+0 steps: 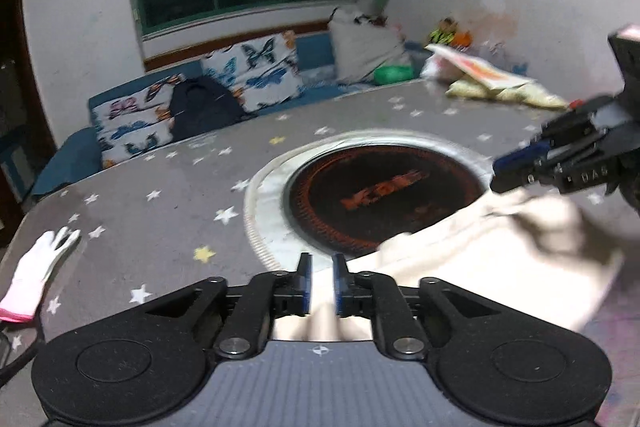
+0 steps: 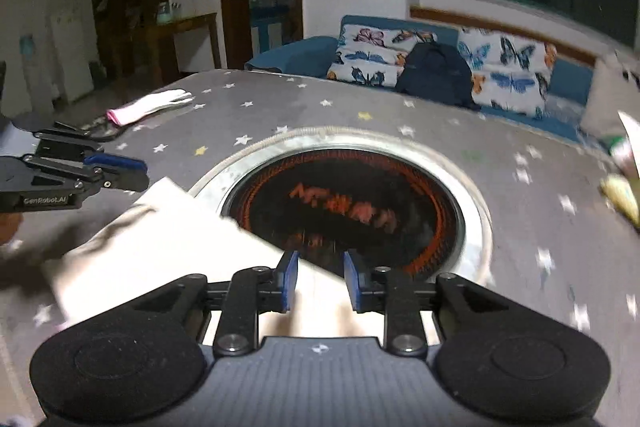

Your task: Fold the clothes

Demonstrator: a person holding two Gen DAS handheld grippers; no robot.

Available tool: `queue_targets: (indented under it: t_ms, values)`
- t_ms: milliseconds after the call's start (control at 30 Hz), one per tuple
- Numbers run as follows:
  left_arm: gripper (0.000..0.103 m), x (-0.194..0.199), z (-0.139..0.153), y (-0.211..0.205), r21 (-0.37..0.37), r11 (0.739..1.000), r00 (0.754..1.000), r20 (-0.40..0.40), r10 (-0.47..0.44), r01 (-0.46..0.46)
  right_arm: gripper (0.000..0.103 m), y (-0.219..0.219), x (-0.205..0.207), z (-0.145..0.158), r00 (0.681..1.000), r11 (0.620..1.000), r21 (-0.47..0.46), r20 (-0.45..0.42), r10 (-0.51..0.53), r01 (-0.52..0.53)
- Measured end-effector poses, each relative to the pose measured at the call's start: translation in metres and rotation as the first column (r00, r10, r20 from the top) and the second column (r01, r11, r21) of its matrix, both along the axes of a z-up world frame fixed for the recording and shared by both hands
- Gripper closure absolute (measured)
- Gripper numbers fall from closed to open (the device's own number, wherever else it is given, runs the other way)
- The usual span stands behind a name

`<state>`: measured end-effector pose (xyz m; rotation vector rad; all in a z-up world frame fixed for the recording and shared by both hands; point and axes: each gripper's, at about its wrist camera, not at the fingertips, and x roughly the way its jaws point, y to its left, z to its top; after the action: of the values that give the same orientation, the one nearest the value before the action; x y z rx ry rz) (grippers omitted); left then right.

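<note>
So cream cloth [image 1: 480, 259] lies on the table [image 1: 160, 187], under both grippers; left gripper [image 1: 322, 285] and right gripper [image 2: 320, 281] slightly open, gripping nothing.

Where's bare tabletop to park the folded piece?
Free: the star-print tablecloth between the white glove and the round burner inset, and the far strip toward the sofa. Crowded: the near edge, under the cream garment and both grippers; the far right corner holds packets.
</note>
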<state>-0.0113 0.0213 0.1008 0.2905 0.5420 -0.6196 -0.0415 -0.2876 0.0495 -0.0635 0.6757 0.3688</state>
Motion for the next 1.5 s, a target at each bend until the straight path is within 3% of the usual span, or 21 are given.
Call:
queue_targets:
  t_ms: [33,100,267,433,600,667,733,767,833,1067,1167,1267,1333,1400,1500]
  values:
    - [0.068,-0.002,-0.001,-0.002,0.004,1.0,1.0,-0.006,-0.012,0.012,0.074,-0.006,-0.008,-0.001,1.0,1.0,0.02,-0.018,-0.011,0.012]
    - [0.058,-0.003,-0.008,-0.006,0.03,0.999,1.0,-0.011,-0.013,0.013,0.065,-0.015,-0.019,-0.005,0.998,0.999,0.032,-0.052,-0.031,0.033]
    - [0.058,0.004,-0.023,-0.012,0.074,0.997,0.998,-0.057,-0.002,0.006,0.064,-0.021,-0.024,-0.015,0.996,0.998,0.049,-0.077,-0.041,0.044]
    - [0.072,0.007,-0.031,-0.015,0.083,0.996,0.998,-0.068,-0.018,0.024,0.064,-0.02,-0.007,-0.018,0.996,0.994,0.089,-0.077,-0.053,0.06]
    - [0.086,0.008,-0.033,-0.016,0.085,0.996,0.998,-0.058,-0.025,0.03,0.065,-0.005,0.017,-0.024,0.993,0.995,0.099,-0.116,0.013,-0.002]
    - [0.089,0.009,-0.032,-0.015,0.081,0.996,0.998,-0.055,-0.026,0.031,0.068,0.001,0.022,-0.029,0.989,0.995,0.099,-0.141,0.039,-0.025]
    - [0.092,0.008,-0.032,-0.014,0.076,0.997,0.999,-0.048,-0.02,0.024,0.079,0.005,0.023,-0.032,0.988,0.995,0.095,-0.146,0.054,-0.041]
    - [0.094,0.009,-0.032,-0.014,0.071,0.997,0.999,-0.046,-0.015,0.018,0.088,0.007,0.022,-0.032,0.989,0.995,0.088,-0.139,0.054,-0.042]
    - [0.1,0.008,-0.026,-0.012,0.051,0.999,1.0,-0.03,0.002,-0.001,0.093,0.009,0.018,-0.028,0.993,0.996,0.076,-0.112,0.046,-0.037]
    - [0.1,0.005,-0.003,-0.005,-0.011,0.997,0.994,0.075,0.076,-0.076,0.094,0.022,0.008,0.013,0.994,0.998,0.038,0.099,0.048,-0.052]
    - [0.099,0.007,-0.004,-0.009,-0.029,0.998,0.998,0.033,0.061,-0.06,0.094,0.034,0.023,-0.001,0.995,0.998,-0.035,0.09,0.047,-0.044]
    - [0.094,-0.002,-0.011,-0.022,0.024,1.0,0.999,0.036,0.004,-0.005,0.093,0.039,0.036,-0.03,1.0,0.995,-0.093,0.012,0.022,-0.021]
    - [0.068,-0.005,-0.015,-0.027,0.056,0.998,0.999,0.048,-0.01,0.007,0.088,0.039,0.036,-0.037,1.0,0.995,-0.098,0.0,0.017,-0.017]
    - [0.059,-0.003,-0.019,-0.03,0.073,0.997,0.999,0.046,-0.018,0.014,0.083,0.04,0.031,-0.032,1.0,0.995,-0.096,0.019,0.016,-0.014]
    - [0.059,0.005,-0.029,-0.036,0.105,0.994,0.999,0.019,-0.027,0.025,0.073,0.04,0.026,-0.027,0.999,0.995,-0.104,0.044,0.012,-0.007]
